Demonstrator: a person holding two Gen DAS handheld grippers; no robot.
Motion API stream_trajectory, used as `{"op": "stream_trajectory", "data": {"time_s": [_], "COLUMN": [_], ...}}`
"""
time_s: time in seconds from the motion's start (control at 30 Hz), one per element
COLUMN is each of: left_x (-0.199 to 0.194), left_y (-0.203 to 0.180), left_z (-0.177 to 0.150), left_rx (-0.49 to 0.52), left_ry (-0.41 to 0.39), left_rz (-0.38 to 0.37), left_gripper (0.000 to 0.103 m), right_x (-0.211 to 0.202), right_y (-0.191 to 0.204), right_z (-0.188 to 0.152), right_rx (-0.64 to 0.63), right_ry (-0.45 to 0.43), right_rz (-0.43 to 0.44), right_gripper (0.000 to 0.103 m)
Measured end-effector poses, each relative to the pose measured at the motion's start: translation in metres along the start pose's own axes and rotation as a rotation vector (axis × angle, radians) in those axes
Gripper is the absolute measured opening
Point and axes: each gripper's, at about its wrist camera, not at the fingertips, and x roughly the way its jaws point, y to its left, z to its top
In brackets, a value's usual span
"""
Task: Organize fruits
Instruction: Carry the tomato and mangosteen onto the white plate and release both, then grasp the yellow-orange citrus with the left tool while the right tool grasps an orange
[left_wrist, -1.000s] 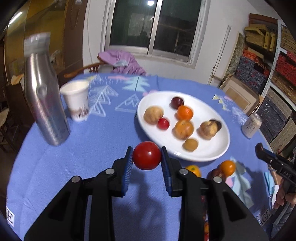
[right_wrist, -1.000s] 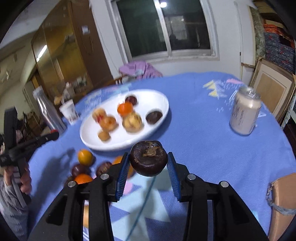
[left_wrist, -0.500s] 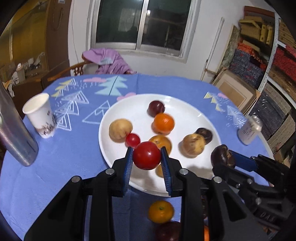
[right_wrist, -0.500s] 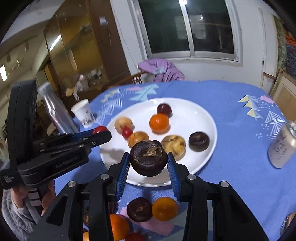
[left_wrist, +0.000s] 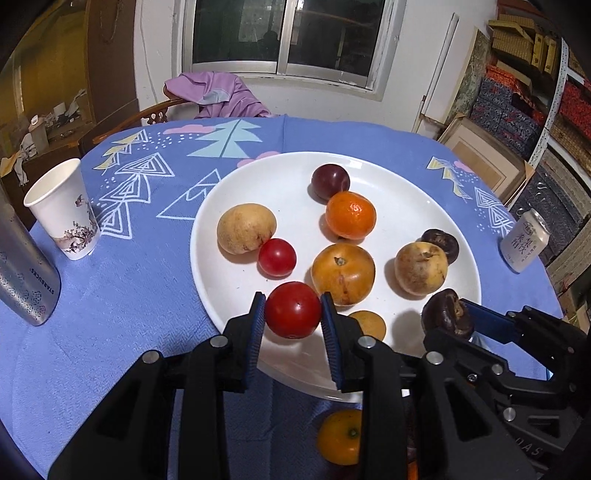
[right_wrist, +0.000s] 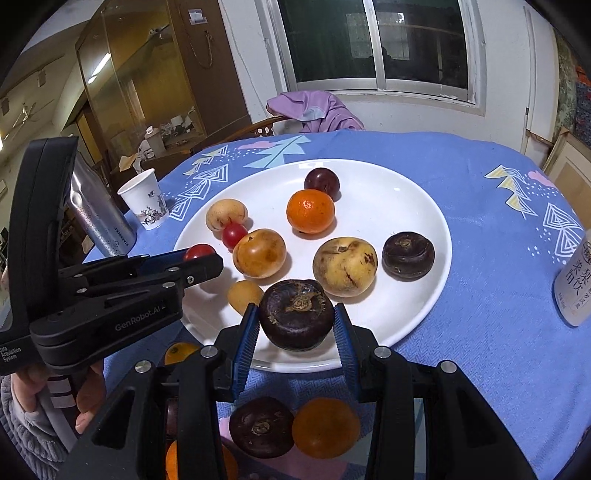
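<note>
My left gripper (left_wrist: 293, 317) is shut on a red tomato (left_wrist: 293, 309) and holds it above the near left rim of the white plate (left_wrist: 229, 280). My right gripper (right_wrist: 295, 328) is shut on a dark purple fruit (right_wrist: 296, 314) above the plate's (right_wrist: 424, 302) near edge. It also shows in the left wrist view (left_wrist: 447, 314). The plate holds several fruits: an orange (left_wrist: 351, 215), a plum (left_wrist: 330, 181), a small tomato (left_wrist: 277, 257), yellow-brown fruits (left_wrist: 343, 273) and a dark fruit (right_wrist: 408, 255). Loose oranges (right_wrist: 325, 427) and a dark fruit (right_wrist: 261, 427) lie on the cloth near me.
A paper cup (left_wrist: 64, 210) and a steel bottle (left_wrist: 26, 273) stand left of the plate. A drink can (left_wrist: 524, 240) stands at the right. The round table has a blue cloth (left_wrist: 122, 295). A chair with purple cloth (left_wrist: 218, 92) is behind the table.
Both grippers have moved forward and lower over the plate's near rim, each still holding its fruit. The plate looks larger and closer.
</note>
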Motion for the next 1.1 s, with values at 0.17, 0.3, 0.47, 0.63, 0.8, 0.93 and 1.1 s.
{"op": "stream_trajectory", "data": {"time_s": [0.17, 0.3, 0.47, 0.63, 0.8, 0.93, 1.1], "left_x": [-0.008, -0.015, -0.031, -0.063, -0.079, -0.073, -0.059], "left_y": [-0.002, -0.003, 0.000, 0.007, 0.009, 0.003, -0.011], "left_z": [0.001, 0.002, 0.000, -0.019, -0.052, -0.064, -0.066], "left_rx": [0.004, 0.006, -0.006, -0.016, -0.008, 0.004, 0.057], "left_ry": [-0.021, -0.034, -0.056, -0.100, -0.081, -0.046, -0.001], "left_rz": [0.002, -0.004, -0.005, 0.020, 0.025, 0.016, 0.026], "left_gripper": [0.042, 0.044, 0.046, 0.060, 0.067, 0.068, 0.068], "right_x": [-0.001, -0.012, -0.034, -0.083, -0.124, -0.126, -0.121], "right_y": [-0.004, -0.004, -0.005, -0.007, -0.014, -0.032, -0.051], "right_z": [0.002, 0.005, 0.009, 0.000, -0.031, -0.055, -0.054], "right_rx": [0.023, 0.031, 0.041, 0.057, 0.078, 0.131, 0.202], "right_ry": [0.006, -0.019, -0.057, -0.137, -0.200, -0.176, -0.158], "right_rz": [0.028, 0.038, 0.058, 0.084, 0.091, 0.075, 0.101], "right_gripper": [0.043, 0.043, 0.045, 0.055, 0.068, 0.069, 0.069]}}
